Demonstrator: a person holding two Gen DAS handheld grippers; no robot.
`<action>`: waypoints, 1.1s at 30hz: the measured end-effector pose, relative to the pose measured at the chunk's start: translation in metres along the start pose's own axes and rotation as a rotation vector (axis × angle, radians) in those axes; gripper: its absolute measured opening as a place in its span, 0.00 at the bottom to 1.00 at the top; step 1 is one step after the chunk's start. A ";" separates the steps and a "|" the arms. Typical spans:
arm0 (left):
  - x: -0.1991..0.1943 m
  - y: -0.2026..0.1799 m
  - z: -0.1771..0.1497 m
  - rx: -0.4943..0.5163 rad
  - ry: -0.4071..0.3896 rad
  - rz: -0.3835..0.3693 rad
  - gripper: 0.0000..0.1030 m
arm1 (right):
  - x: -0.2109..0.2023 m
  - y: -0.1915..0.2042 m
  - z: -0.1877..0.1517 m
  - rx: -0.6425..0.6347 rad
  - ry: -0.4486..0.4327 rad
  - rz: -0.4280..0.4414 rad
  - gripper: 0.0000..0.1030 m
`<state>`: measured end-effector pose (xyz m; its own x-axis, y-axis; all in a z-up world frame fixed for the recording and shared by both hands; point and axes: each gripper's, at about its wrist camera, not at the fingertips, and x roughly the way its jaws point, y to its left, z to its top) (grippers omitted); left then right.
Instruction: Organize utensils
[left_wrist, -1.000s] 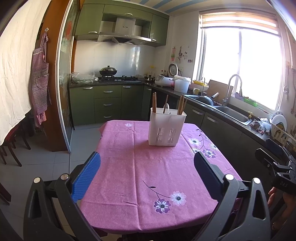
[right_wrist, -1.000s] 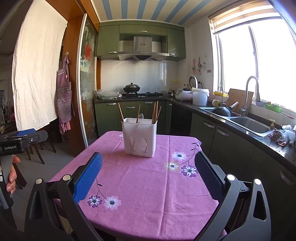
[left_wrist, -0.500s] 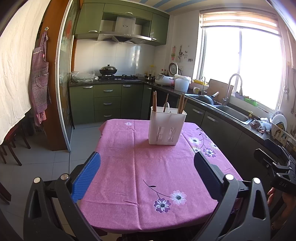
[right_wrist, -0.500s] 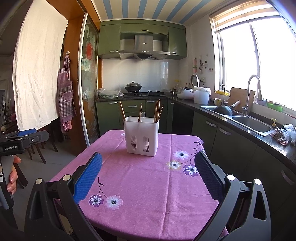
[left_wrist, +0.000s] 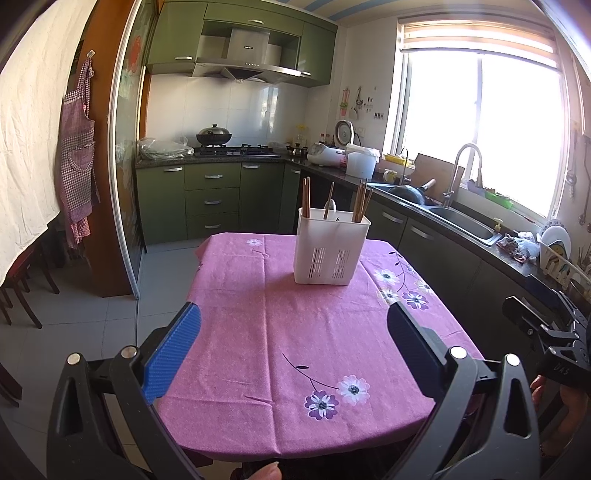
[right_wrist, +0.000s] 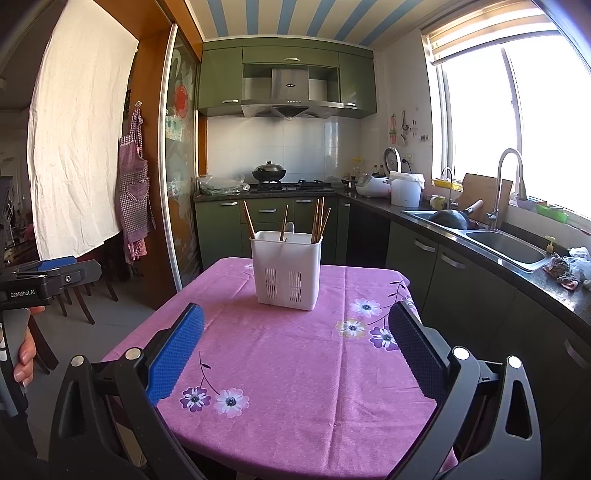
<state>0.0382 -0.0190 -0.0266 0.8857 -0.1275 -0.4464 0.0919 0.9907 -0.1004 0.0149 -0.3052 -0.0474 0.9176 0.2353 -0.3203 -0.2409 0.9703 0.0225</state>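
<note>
A white slotted utensil holder stands upright on the far half of a table with a pink flowered cloth; it also shows in the right wrist view. Wooden chopsticks and a white spoon stick up out of it. My left gripper is open and empty, over the table's near part, well short of the holder. My right gripper is open and empty, likewise short of the holder. Each gripper's body shows at the edge of the other's view.
Green kitchen cabinets run behind and to the right of the table, with a sink and faucet on the right counter. A stove with a wok is at the back. Chairs and an apron are at the left.
Both grippers have tilted up or drawn slightly back, so the holder sits a little lower and nearer the middle in each view. Both stay open and empty.
</note>
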 end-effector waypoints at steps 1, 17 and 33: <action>-0.001 0.000 0.000 0.003 -0.002 0.004 0.93 | 0.000 0.000 0.000 0.000 0.001 0.001 0.96; -0.001 -0.002 0.000 0.014 0.001 0.018 0.93 | 0.004 -0.001 -0.003 -0.005 0.014 0.007 0.96; 0.001 -0.001 -0.002 0.029 0.019 0.047 0.93 | 0.009 0.001 -0.007 -0.011 0.026 0.011 0.96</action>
<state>0.0385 -0.0204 -0.0285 0.8807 -0.0814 -0.4666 0.0639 0.9965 -0.0533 0.0207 -0.3020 -0.0574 0.9066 0.2444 -0.3442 -0.2546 0.9669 0.0158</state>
